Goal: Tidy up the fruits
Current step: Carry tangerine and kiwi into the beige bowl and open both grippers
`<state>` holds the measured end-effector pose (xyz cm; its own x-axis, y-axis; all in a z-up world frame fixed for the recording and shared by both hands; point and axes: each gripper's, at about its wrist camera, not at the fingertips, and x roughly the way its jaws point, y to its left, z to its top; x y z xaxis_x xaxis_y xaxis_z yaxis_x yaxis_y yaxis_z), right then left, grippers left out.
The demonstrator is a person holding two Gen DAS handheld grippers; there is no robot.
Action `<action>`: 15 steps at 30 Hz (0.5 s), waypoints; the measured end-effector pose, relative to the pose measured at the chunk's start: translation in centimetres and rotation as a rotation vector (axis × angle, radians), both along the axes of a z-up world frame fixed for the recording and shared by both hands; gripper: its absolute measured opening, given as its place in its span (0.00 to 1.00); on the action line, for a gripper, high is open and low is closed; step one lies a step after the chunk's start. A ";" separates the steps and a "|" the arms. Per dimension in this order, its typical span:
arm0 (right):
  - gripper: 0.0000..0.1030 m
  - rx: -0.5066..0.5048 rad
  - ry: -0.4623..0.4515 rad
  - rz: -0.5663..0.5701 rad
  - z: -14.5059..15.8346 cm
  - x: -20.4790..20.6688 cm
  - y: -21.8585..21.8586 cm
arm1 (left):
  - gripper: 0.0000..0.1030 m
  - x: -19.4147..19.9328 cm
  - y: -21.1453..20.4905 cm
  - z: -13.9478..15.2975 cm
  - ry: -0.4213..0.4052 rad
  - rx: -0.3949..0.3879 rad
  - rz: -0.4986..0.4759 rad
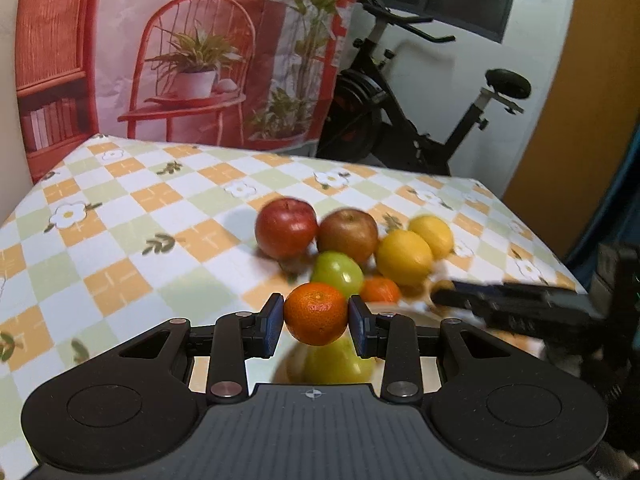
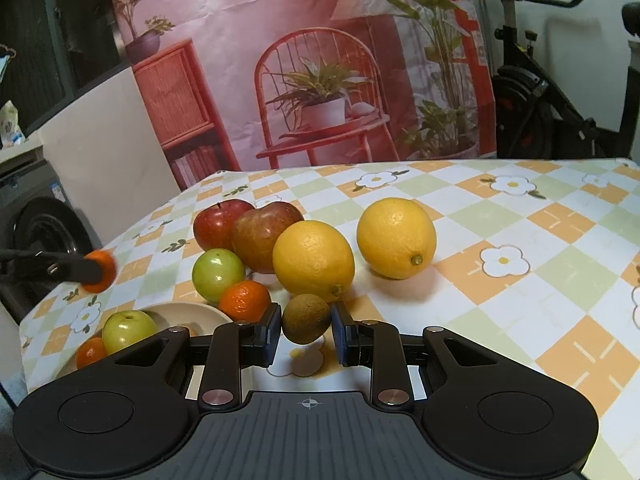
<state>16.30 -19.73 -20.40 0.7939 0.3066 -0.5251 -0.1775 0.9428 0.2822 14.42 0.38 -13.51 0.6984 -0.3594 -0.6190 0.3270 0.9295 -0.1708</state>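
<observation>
Left tongs point(image 1: 316, 319): clamped on a mandarin point(image 1: 316, 314), lifted above the surface point(image 1: 120, 248).
Right tongs point(image 2: 306, 330): clamped on a kiwi point(image 2: 307, 319), just in front of the fruit cluster.

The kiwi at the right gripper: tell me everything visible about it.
The kiwi is small, oval, with brown fuzzy skin, whole and unpeeled. It sits between the right gripper's blue pads, which press its two sides. It appears lifted just above the checked tablecloth, in front of the nearer lemon.
</observation>
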 end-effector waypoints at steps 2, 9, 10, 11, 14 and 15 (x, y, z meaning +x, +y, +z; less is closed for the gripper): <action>0.24 0.004 -0.007 0.000 0.3 -0.3 0.2 | 0.36 -0.9 0.3 -0.2 0.020 0.003 -0.007; 0.24 0.015 -0.025 0.031 1.4 -2.5 1.5 | 0.36 -2.8 0.6 -1.2 0.073 0.021 -0.036; 0.24 0.013 -0.025 0.038 1.5 -2.8 1.8 | 0.36 -3.0 0.6 -1.2 0.077 0.022 -0.041; 0.24 0.010 -0.024 0.044 1.5 -3.0 2.0 | 0.36 -3.4 0.5 -1.3 0.080 0.024 -0.048; 0.24 0.004 -0.019 0.063 1.5 -3.6 2.7 | 0.36 -4.0 0.3 -1.4 0.091 0.038 -0.069; 0.24 0.000 -0.017 0.068 1.5 -3.7 2.9 | 0.36 -4.1 0.3 -1.5 0.096 0.041 -0.074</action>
<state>12.56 -16.80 -18.90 0.7801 0.3604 -0.5114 -0.2464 0.9284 0.2783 10.30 0.64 -14.97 0.6075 -0.3807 -0.6972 0.3791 0.9102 -0.1666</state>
